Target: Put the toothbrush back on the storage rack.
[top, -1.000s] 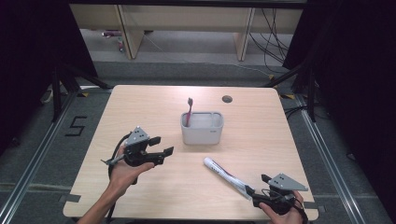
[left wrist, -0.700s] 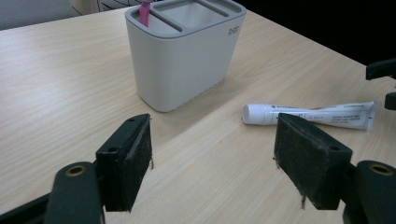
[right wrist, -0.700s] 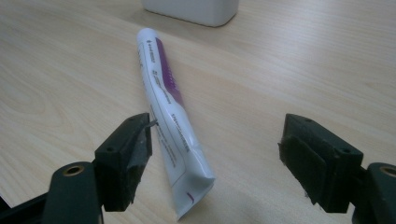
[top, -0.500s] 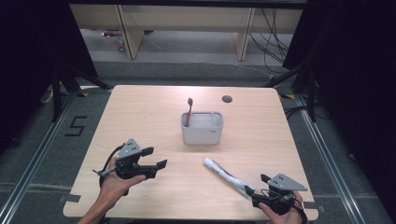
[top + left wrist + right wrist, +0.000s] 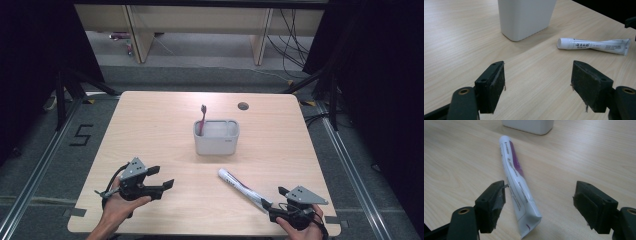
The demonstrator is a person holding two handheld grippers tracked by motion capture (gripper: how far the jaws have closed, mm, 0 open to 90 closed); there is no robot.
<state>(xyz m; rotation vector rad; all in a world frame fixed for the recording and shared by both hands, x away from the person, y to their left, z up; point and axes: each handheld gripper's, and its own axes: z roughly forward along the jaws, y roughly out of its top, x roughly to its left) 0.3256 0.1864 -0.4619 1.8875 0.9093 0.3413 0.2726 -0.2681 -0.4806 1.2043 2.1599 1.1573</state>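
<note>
The toothpaste tube (image 5: 245, 189) lies flat on the worktop (image 5: 160, 125), slanting from its cap end near the middle of the front half toward the right tool (image 5: 276, 197). In the right gripper view the crimped tail of the tube (image 5: 517, 188) lies between the two jaws, close to the jaw at 9 o'clock and well apart from the one at 3 o'clock; the cap end points away at 12 o'clock toward the white holder (image 5: 529, 125). Neither pad presses on the tube, so the right tool is spread wide and grips nothing.

The right hand (image 5: 305, 227) sits at the front right corner of the worktop, the tool aimed along the tube toward 10 o'clock.

The left tool (image 5: 165, 177) has its jaws spread with only bare wood between them; they have just been opening. From it, the tube (image 5: 594, 45) lies at 1 o'clock, well apart, and the holder (image 5: 526, 17) at 12 o'clock. The left hand (image 5: 117, 202) holds its tool low at the front left, pointing toward 3 o'clock.

A pink toothbrush (image 5: 202, 119) stands in the holder (image 5: 216, 140).
</note>
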